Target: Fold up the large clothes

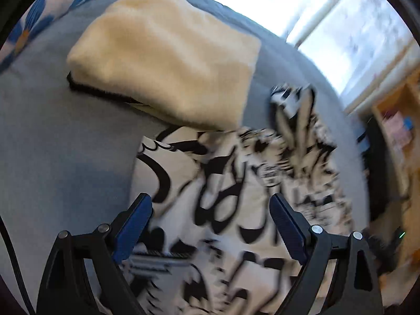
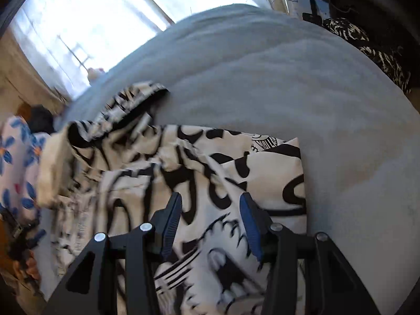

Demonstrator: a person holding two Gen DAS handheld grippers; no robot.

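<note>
A large white garment with bold black print (image 1: pixel 225 189) lies rumpled on a grey-blue bed cover (image 1: pixel 57 136). My left gripper (image 1: pixel 210 204) hovers over it, its blue-padded fingers spread wide and nothing pinched between them. In the right wrist view the same printed garment (image 2: pixel 236 162) shows a straight folded edge on its right side. My right gripper (image 2: pixel 210 204) stands over that garment with its jaws partly apart, the cloth below them and not pressed by the pads. Both views are blurred.
A folded cream fleece item (image 1: pixel 168 60) with a black edge lies beyond the garment. A blue flower-print pillow (image 1: pixel 29 26) sits at the far left. A bright window (image 1: pixel 354 34) and a wooden shelf (image 1: pixel 396 120) are right. Another black-and-white patterned cloth (image 2: pixel 372 50) lies off the bed.
</note>
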